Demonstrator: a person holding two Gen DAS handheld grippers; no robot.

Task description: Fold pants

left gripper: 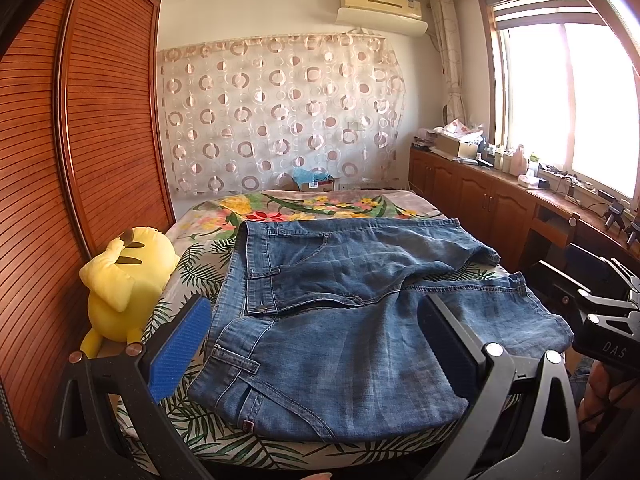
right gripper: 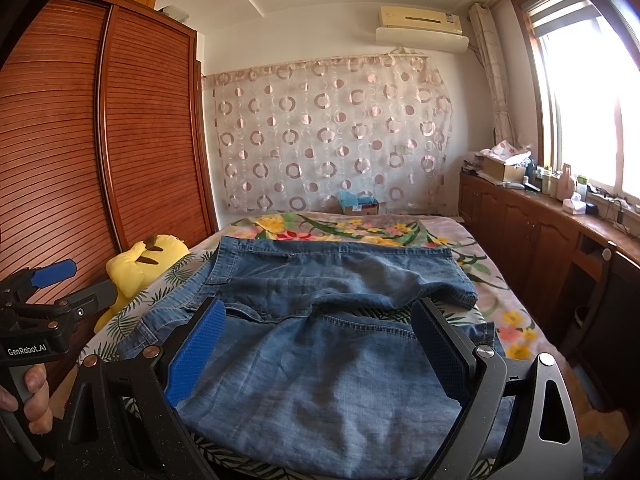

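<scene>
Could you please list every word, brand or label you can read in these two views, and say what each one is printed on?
"GenRobot.AI": white lettering on the black body of the left gripper, seen in the right wrist view.
"DAS": pale letters on the black body of the right gripper, seen in the left wrist view.
Label on the cardboard box behind the bed: too small to read.
Air conditioner markings: too blurred to read.
</scene>
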